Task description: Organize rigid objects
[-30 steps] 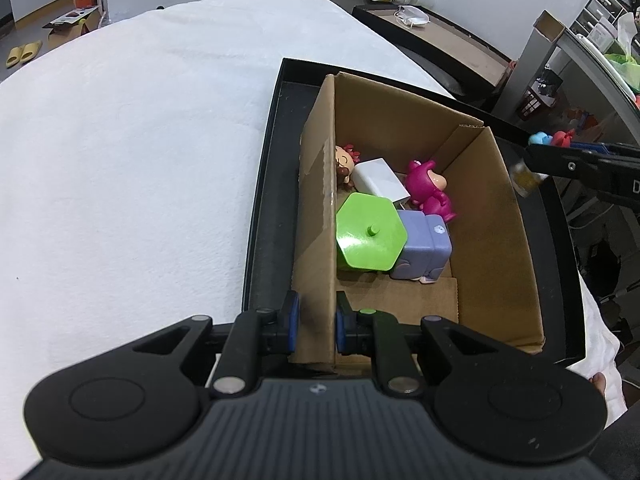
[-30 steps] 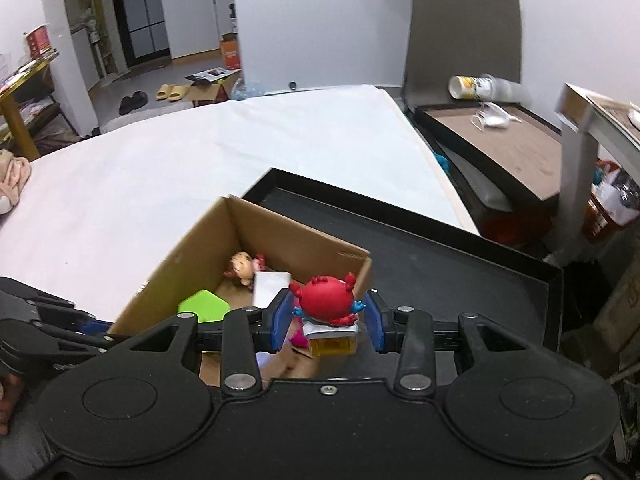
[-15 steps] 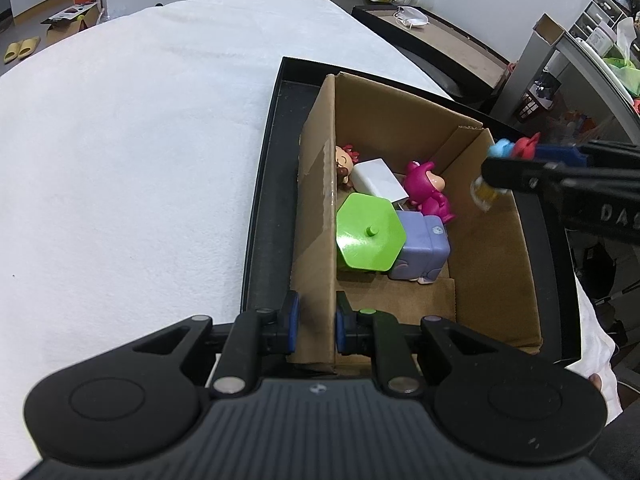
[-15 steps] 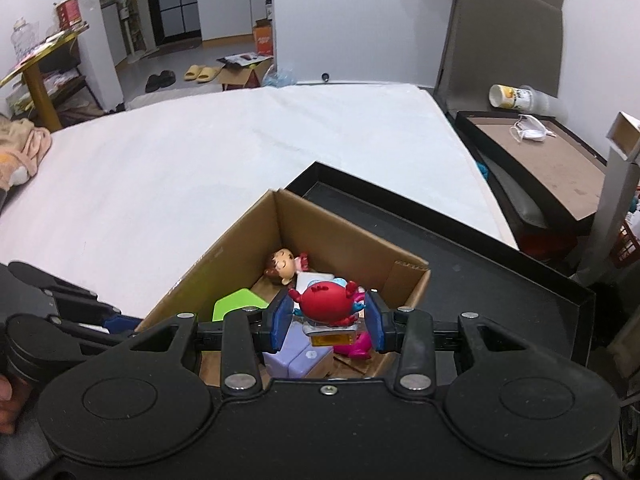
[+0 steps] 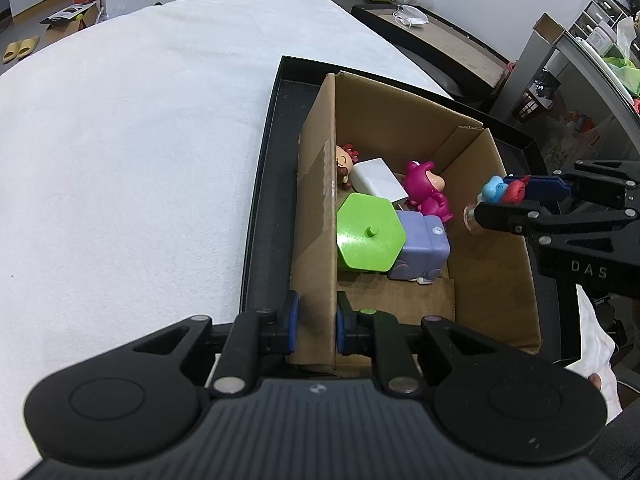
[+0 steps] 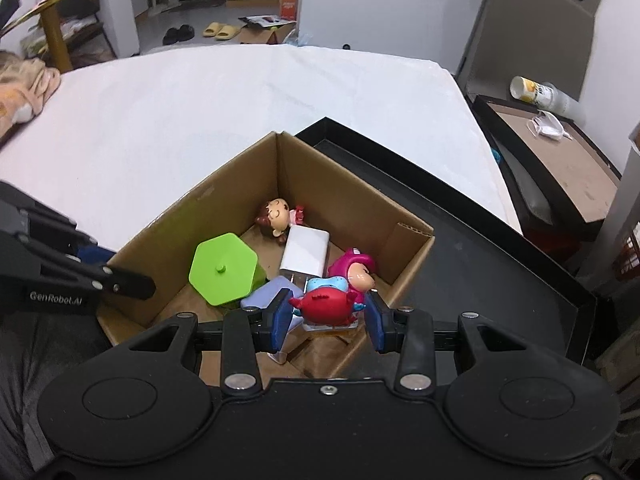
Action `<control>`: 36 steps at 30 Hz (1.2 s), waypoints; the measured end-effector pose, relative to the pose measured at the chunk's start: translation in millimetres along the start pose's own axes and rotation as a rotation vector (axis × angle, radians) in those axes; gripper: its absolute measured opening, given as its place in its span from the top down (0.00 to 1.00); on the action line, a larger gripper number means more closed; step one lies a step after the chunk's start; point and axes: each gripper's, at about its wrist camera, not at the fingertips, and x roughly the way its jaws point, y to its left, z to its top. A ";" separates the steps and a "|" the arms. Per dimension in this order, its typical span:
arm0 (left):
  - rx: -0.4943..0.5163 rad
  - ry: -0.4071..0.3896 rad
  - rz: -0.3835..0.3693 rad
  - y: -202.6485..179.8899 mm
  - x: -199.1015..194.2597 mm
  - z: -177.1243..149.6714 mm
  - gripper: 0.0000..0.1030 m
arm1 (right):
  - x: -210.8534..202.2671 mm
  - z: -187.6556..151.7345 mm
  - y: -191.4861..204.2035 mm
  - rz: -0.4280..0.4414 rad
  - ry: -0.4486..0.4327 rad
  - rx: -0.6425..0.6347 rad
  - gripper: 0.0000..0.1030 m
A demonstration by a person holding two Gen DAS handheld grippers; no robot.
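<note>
Holding the red crab figure (image 6: 326,307) pinched over the cardboard box (image 5: 472,184), the right gripper (image 6: 326,316) is mid-placement; the left gripper (image 5: 316,316) clamps the near box wall (steadying it). Next, judged: lower into the bare floor just ahead of the tips, then release.

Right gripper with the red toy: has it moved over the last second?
Yes. In the left wrist view the right gripper and its red crab toy came from beyond the cardboard box's right wall to over its open inside.
</note>
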 end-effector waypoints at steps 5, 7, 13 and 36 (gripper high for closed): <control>-0.001 0.000 -0.001 0.1 0.1 -0.1 0.83 | 2.9 -0.2 6.0 -0.004 0.016 -0.047 0.62; -0.001 0.000 -0.002 -0.1 0.2 -0.1 0.83 | 2.6 -0.8 8.1 -0.005 0.019 -0.066 0.61; -0.003 0.007 0.002 -0.6 2.6 0.0 0.83 | -5.6 -2.8 7.6 -0.020 0.010 -0.064 0.45; 0.030 -0.020 0.037 -6.7 -24.8 2.4 0.66 | -57.7 -36.0 -31.8 -0.051 -0.092 0.408 0.15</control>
